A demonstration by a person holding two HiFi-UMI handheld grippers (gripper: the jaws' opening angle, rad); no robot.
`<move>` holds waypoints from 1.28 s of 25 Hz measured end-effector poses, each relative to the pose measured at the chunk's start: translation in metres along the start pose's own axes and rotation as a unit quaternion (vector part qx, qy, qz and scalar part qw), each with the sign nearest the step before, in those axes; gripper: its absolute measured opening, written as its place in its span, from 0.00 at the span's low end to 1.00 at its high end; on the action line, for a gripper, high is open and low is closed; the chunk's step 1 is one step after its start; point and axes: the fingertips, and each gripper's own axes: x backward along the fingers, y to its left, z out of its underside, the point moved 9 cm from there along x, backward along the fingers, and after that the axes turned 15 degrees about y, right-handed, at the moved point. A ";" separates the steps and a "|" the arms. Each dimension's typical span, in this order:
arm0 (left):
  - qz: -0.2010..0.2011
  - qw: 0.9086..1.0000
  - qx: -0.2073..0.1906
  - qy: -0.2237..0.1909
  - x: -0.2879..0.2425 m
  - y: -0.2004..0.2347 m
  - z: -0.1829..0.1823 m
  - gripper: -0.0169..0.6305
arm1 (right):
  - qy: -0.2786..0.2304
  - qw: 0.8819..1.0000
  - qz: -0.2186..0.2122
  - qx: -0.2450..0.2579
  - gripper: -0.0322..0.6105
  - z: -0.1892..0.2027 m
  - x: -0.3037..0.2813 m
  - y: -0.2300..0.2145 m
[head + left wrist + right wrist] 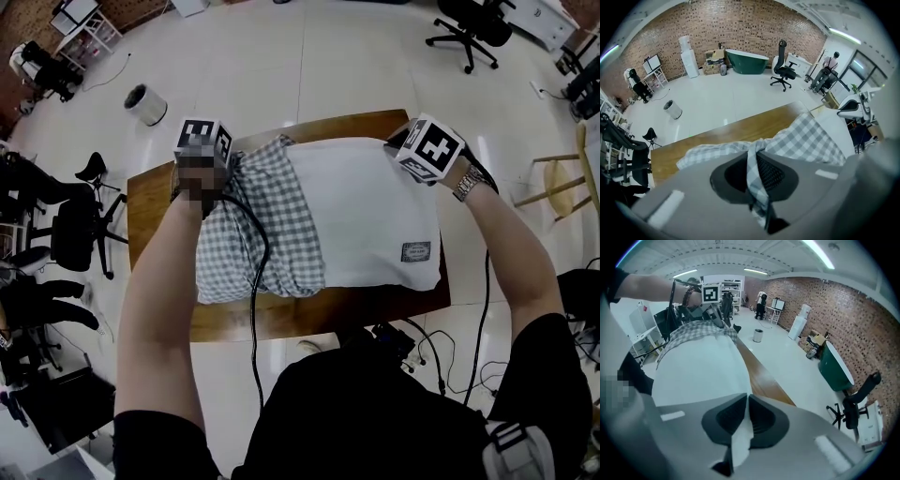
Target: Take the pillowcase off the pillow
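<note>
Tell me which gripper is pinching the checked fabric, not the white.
The left gripper: its jaws are shut on the grey-checked pillowcase. The right gripper grips a corner of the bare white pillow instead.

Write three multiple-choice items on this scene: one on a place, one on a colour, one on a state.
1. In the head view, how much of the pillow does the pillowcase cover?
A. its left end
B. its right end
C. all of it

2. What colour is the pillowcase?
A. plain blue
B. red stripes
C. grey-and-white check

3. What state is the left gripper in?
A. open and empty
B. shut on the pillowcase
C. shut on a cable

Answers:
1 A: the checked cloth is bunched over the left end and the rest is bare white.
2 C: the check shows in the head and left gripper views.
3 B: its own view shows checked cloth pinched between closed jaws.
</note>
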 end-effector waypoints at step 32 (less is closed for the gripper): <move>0.004 0.985 -0.022 -0.169 0.029 -0.026 0.092 0.18 | -0.049 0.997 0.060 -0.022 0.31 0.003 -0.005 0.082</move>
